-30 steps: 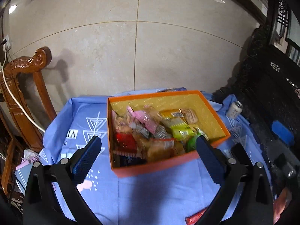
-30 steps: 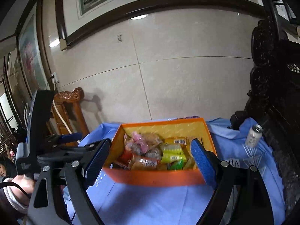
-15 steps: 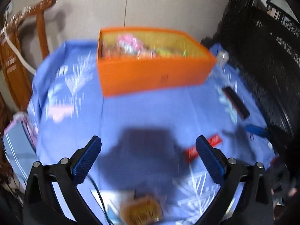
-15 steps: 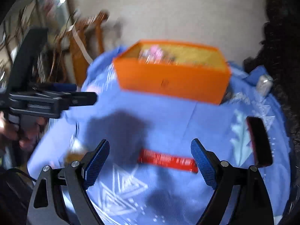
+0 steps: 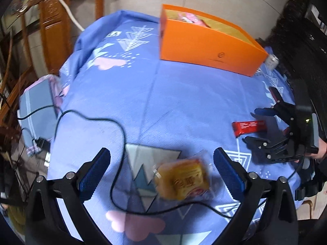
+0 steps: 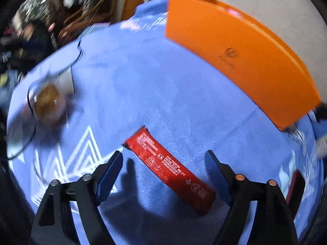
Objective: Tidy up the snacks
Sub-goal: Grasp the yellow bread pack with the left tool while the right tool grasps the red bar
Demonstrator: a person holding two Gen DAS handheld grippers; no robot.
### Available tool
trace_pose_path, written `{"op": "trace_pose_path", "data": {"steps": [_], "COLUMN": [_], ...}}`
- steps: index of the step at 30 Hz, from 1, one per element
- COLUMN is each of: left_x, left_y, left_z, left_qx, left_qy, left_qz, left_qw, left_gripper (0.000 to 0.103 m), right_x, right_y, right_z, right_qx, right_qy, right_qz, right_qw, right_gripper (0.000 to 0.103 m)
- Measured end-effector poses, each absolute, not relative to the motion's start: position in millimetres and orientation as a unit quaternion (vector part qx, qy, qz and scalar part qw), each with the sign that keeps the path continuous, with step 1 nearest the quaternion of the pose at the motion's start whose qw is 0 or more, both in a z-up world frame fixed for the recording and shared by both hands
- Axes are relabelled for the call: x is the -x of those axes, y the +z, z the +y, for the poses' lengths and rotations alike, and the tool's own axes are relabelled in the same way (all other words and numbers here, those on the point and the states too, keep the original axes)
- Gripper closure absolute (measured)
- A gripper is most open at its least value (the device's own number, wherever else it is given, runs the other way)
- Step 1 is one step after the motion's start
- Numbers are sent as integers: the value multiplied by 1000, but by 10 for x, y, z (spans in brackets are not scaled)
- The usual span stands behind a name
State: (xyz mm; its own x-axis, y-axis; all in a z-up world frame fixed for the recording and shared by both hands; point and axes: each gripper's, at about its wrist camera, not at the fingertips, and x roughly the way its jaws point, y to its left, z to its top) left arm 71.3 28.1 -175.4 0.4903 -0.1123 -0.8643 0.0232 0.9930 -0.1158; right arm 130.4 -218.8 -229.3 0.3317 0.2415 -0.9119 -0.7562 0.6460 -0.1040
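Your table (image 5: 184, 102) wears a blue cloth printed with white triangles and pink shapes, set against a pale tiled wall with carved wooden chairs at the left. An orange box (image 5: 208, 47) of snacks stands at the far side, a can (image 5: 271, 61) just beside its right corner, and a black cable (image 5: 120, 134) loops across the near cloth.

1 second ago both your claws looked down into the box from above; now they point steeply at the cloth in front of it, and only the box's near wall faces you.

Your left claw (image 5: 161, 169) hangs wide open over a yellow wrapped cake (image 5: 181, 179), pads clear of it on either side. Your right claw (image 6: 163, 173) straddles a red snack bar (image 6: 169, 169) lying diagonally on the cloth; its jaws have just been closing, yet both pads stand apart from the wrapper, gripping nothing.
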Motion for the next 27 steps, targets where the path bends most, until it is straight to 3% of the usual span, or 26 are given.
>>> {"op": "trace_pose_path", "data": {"steps": [3,5,7,25,27], "left_x": [-639,-588,-560,-759,-750], "left_y": [-1744,-1761,-1798,-2442,-2471], "left_z": [310,264,196,-238,-265], "left_qx": [33,13,-3,-9,-17], "left_qy": [-34,-43,-58,-75,-80], "left_qz": [502,502,505,577,576], "left_qw": [864,864,861,813,814], "left_gripper": [4,4,4,4,12], "right_x": [-1350,-1331,-1299,-954,-942], "right_y": [-2303,-2287,-2283,-2220,-2212], "right_z": [-2207,-2186,-2166,-2391,-2402], "right_qx": [244,241,234,133,126], "right_qy": [345,340,329,241,239], "right_qz": [489,487,488,490,486], "right_qw": [763,768,774,827,831], "right_gripper": [49,73,79,79,79]}}
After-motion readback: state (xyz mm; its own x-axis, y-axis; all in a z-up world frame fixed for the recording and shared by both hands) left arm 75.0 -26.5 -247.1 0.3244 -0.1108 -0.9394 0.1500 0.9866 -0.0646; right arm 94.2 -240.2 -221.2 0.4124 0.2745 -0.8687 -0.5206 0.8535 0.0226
